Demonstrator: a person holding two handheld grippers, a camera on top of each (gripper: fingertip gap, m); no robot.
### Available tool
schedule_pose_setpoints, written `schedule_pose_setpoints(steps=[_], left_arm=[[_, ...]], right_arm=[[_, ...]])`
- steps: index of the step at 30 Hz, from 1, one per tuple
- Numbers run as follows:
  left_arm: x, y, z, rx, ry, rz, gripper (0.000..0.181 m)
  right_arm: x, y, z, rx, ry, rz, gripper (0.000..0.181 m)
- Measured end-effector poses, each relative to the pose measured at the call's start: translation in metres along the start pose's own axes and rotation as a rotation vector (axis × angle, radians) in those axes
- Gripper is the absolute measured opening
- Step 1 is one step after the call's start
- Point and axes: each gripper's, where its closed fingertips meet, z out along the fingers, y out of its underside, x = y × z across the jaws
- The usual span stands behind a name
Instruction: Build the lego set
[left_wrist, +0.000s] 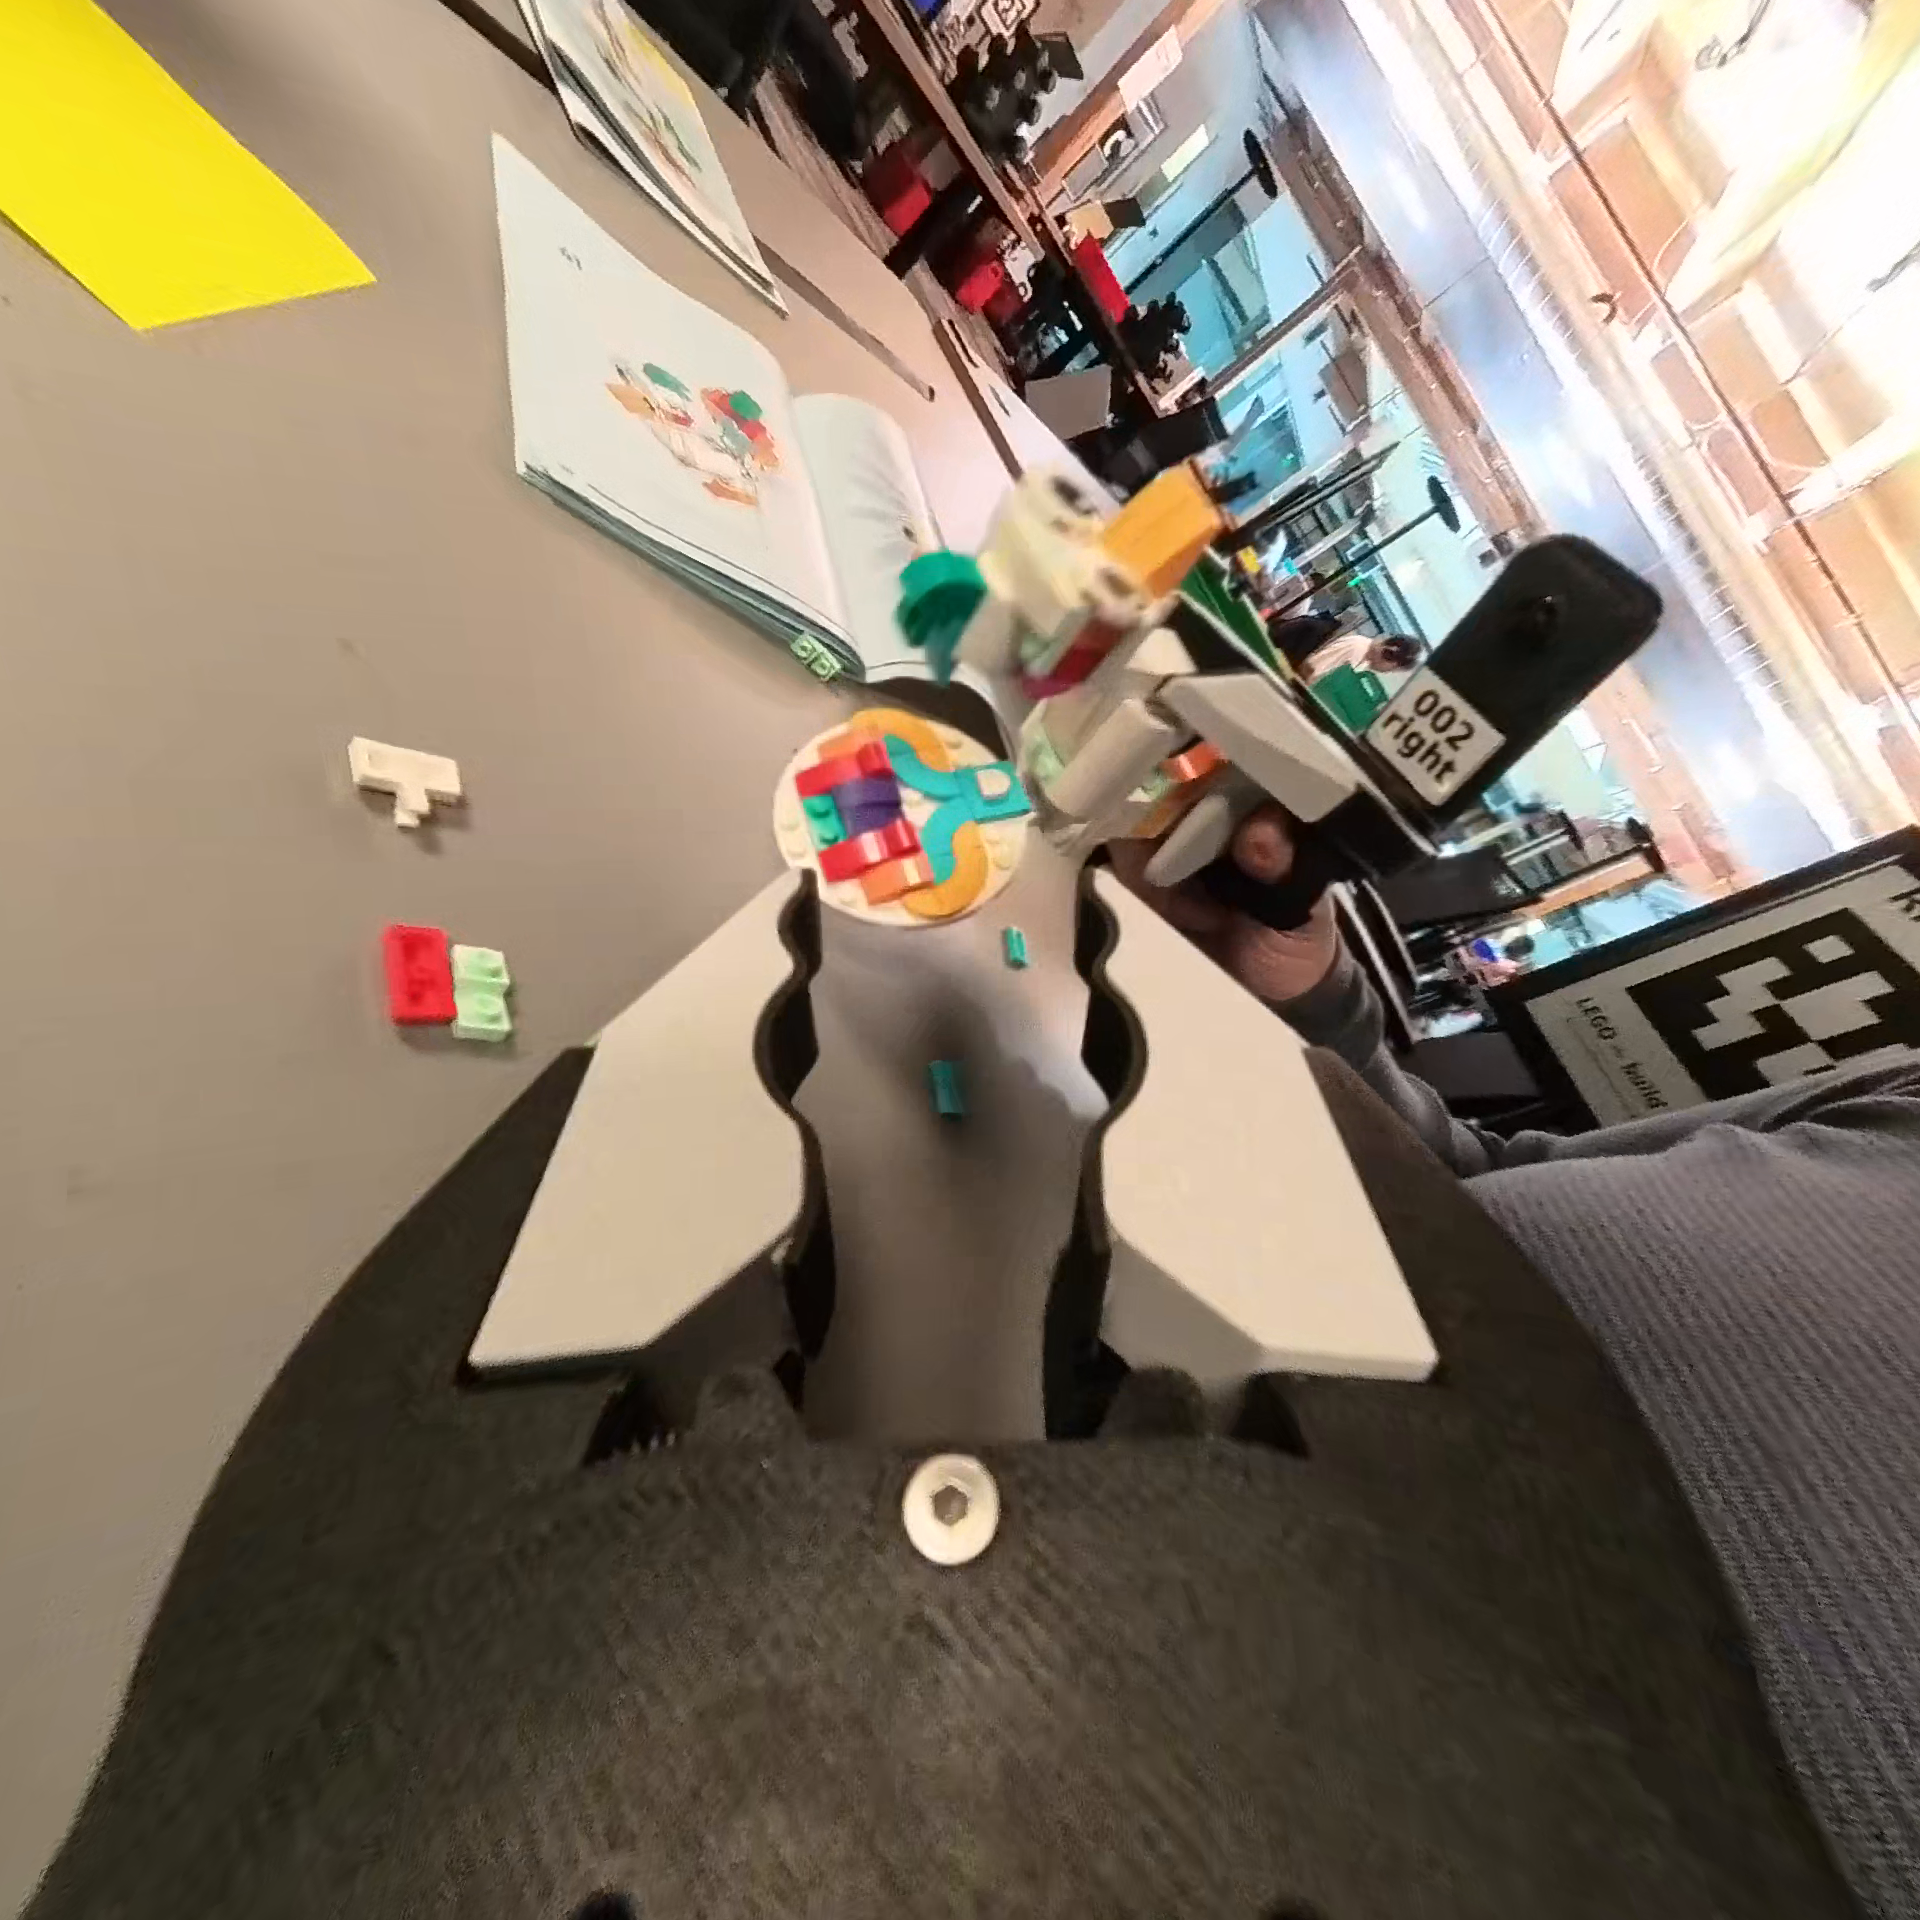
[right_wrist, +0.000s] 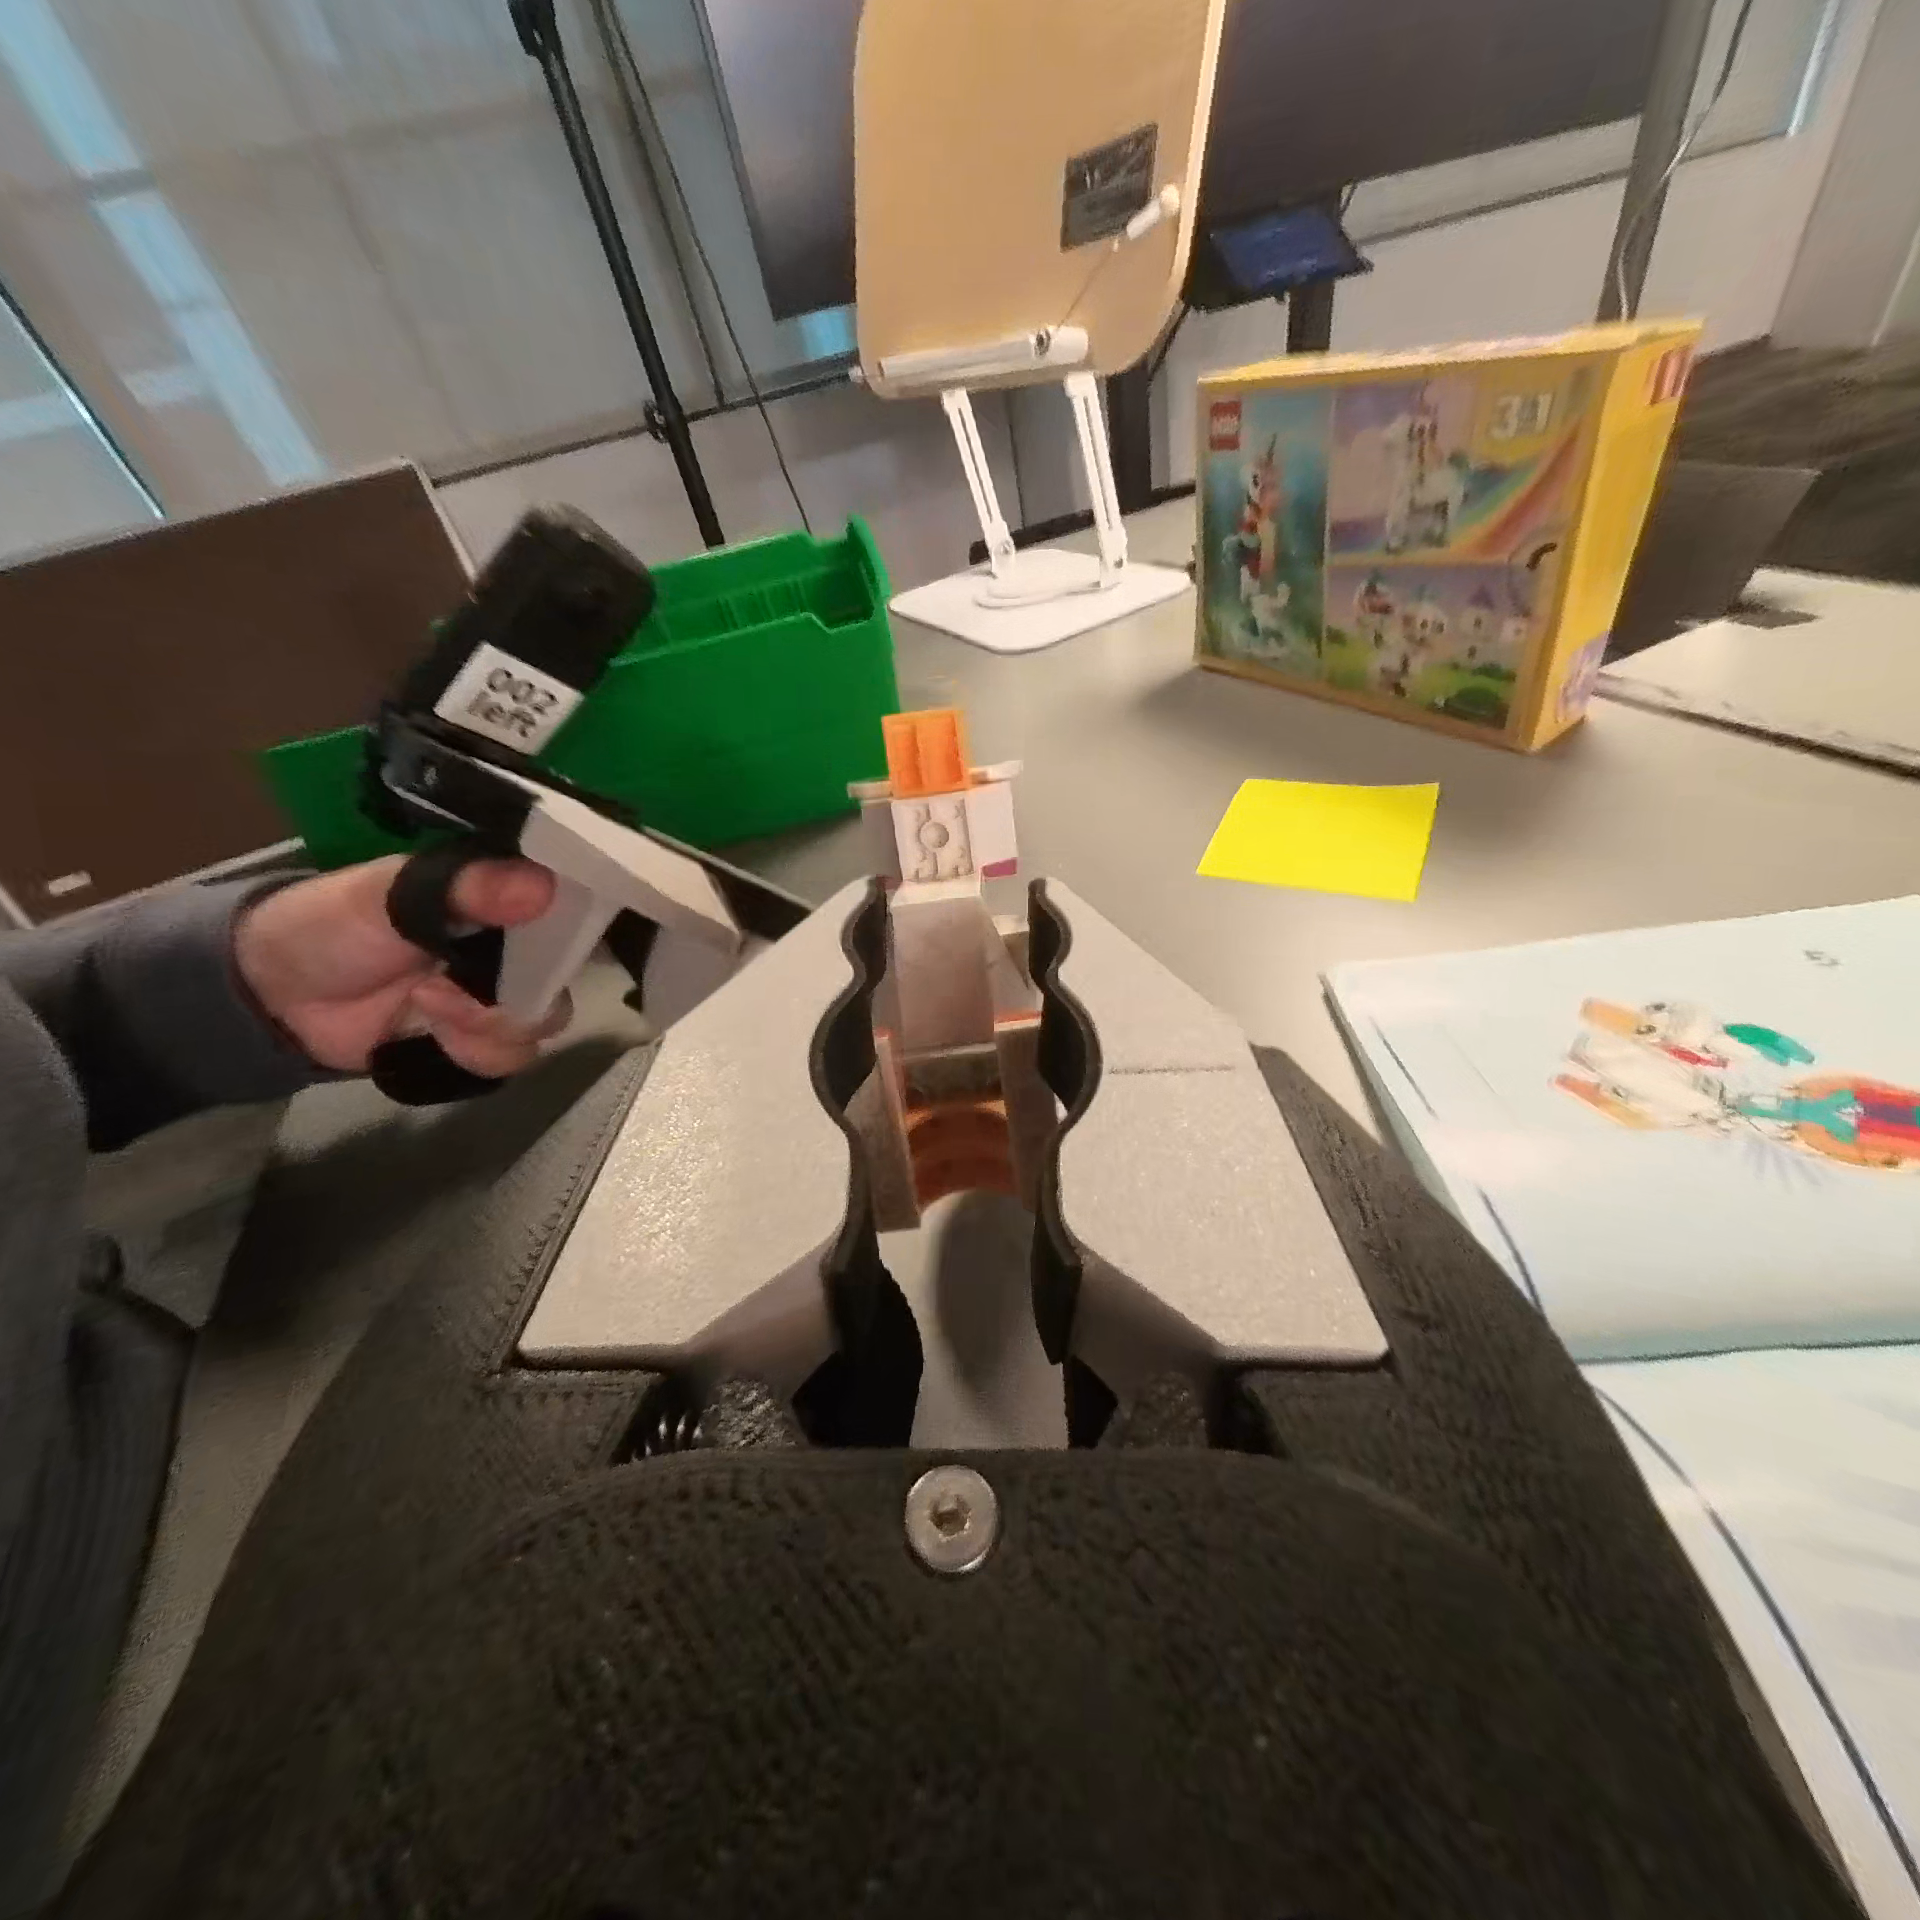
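right now the right gripper is clenched on the lego model, a white figure with an orange piece on top; the jaws press its lower body from both sides, and it is held up off the grey table. seen from the left wrist view, the same model hangs in the air with a teal leafy piece at one side and a round white plate of red, purple, orange and teal bricks at its far end, just ahead of the left gripper's tips.

the left gripper is released, its jaws spread with nothing between them. under the gap two small teal pieces lie on the table. toward the table's left side, in that view, sit a white brick and a red brick touching a pale green brick.

an open instruction booklet lies flat on the table beyond the loose bricks, and a yellow sheet lies toward the far left corner. in the right wrist view the set's box stands upright near the table's far edge, a green bin sits behind the left gripper, and a white stand is between them. a hand in a grey sleeve grips the left tool's handle.
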Motion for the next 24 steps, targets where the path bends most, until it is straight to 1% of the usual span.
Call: schedule_pose_setpoints(steps=[2, 3, 5, 7, 11, 14, 17, 19, 21, 23, 24], left_arm=[[-0.003, 0.001, -0.001, -0.004, -0.031, 0.023, 0.048], [-0.003, 0.003, -0.001, -0.013, -0.028, 0.008, 0.048], [0.008, 0.009, 0.003, -0.034, 0.036, -0.075, 0.047], [0.019, 0.014, 0.005, -0.028, 0.093, -0.141, 0.047], [0.031, 0.024, 0.008, -0.024, 0.163, -0.262, 0.047], [0.041, 0.012, 0.006, 0.061, 0.310, -0.431, 0.052], [0.051, -0.003, 0.002, 0.151, 0.451, -0.539, 0.061], [0.052, -0.012, -0.001, 0.210, 0.509, -0.587, 0.056], [0.052, -0.020, -0.005, 0.257, 0.551, -0.609, 0.047], [0.052, -0.021, -0.004, 0.259, 0.571, -0.617, 0.039], [0.050, -0.019, -0.002, 0.242, 0.557, -0.616, 0.039]], right_arm=[[0.002, 0.012, 0.001, -0.028, -0.010, 0.029, 0.025], [0.003, 0.015, 0.000, -0.025, -0.019, 0.048, 0.026], [0.003, 0.017, -0.001, -0.007, -0.028, 0.082, 0.025], [-0.001, 0.010, -0.001, 0.032, -0.046, 0.103, 0.025], [-0.015, -0.015, -0.001, 0.112, -0.083, 0.085, 0.025], [-0.031, -0.039, -0.003, 0.188, -0.133, 0.068, 0.025], [-0.047, -0.060, -0.009, 0.259, -0.167, 0.009, 0.025], [-0.055, -0.068, -0.013, 0.289, -0.184, -0.041, 0.025], [-0.060, -0.067, -0.016, 0.286, -0.185, -0.097, 0.025], [-0.061, -0.061, -0.016, 0.269, -0.177, -0.134, 0.025], [-0.060, -0.058, -0.017, 0.265, -0.175, -0.141, 0.025]])
